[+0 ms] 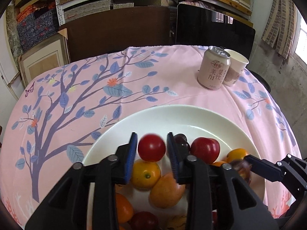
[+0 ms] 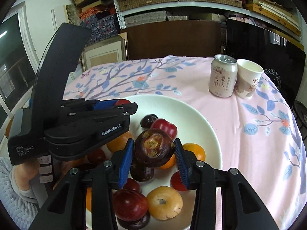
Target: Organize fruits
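Item 1: left gripper (image 1: 152, 149), lower centre; jaws slightly parted around a small red fruit (image 1: 151, 147), pads flanking, contact uncertain.
Item 2: right gripper (image 2: 153, 152), lower centre, clasping a dark purple fruit (image 2: 152, 150), its cut or calyx face toward the camera. Both fruits roundish, no clear long axis; likely light, smooth, bruisable; take across the middle.
Item 3: white plate (image 1: 172, 113), mid-frame, holding the fruit pile.
Item 4: can (image 1: 214, 68), paper cup (image 1: 237, 67), upper right.

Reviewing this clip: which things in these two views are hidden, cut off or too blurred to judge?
- Left wrist view: the left gripper hides the plate near side and some fruit.
- Left wrist view: red fruit between the blue pads; contact with them unclear.
- Right wrist view: dark fruit is motion-blurred; grip uncertain.
- Both views: bottom edge cuts off fruit.
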`<move>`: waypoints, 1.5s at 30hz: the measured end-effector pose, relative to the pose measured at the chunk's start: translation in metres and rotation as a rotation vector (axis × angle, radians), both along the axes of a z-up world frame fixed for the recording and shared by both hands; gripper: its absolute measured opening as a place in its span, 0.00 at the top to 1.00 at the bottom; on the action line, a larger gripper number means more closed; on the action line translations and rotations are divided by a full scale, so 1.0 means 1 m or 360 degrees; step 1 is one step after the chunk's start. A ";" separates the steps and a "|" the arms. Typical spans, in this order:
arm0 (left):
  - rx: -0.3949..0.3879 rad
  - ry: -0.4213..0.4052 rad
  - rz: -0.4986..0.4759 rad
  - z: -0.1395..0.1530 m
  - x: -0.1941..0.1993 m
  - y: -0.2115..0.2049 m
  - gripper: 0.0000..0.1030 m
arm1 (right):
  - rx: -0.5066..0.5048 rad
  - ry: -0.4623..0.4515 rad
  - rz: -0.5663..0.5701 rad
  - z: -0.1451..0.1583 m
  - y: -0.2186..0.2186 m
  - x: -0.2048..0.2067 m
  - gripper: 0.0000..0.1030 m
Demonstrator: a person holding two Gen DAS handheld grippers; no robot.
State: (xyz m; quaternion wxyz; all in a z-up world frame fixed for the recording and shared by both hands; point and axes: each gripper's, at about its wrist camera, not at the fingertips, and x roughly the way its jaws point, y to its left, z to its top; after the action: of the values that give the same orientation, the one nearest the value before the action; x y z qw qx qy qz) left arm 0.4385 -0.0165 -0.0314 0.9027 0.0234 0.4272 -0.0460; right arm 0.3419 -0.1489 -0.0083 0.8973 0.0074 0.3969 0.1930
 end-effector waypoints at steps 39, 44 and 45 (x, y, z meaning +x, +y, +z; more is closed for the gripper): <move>0.0006 -0.0322 0.0077 0.026 -0.253 0.032 0.04 | -0.0031 -0.0350 -0.0368 0.014 -0.036 -0.152 0.03; 0.0071 -0.0324 0.0041 0.026 -0.253 0.022 0.04 | -0.0075 -0.0353 -0.0394 0.013 -0.034 -0.154 0.03; 0.0050 -0.0310 0.0036 0.025 -0.253 0.023 0.04 | -0.0064 -0.0352 -0.0393 0.014 -0.035 -0.154 0.03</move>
State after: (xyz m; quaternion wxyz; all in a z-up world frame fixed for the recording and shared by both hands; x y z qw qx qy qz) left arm 0.1859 0.0063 -0.0060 0.9400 0.0370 0.3382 -0.0266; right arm 0.1879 -0.1838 0.0056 0.9524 0.0170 0.2956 0.0729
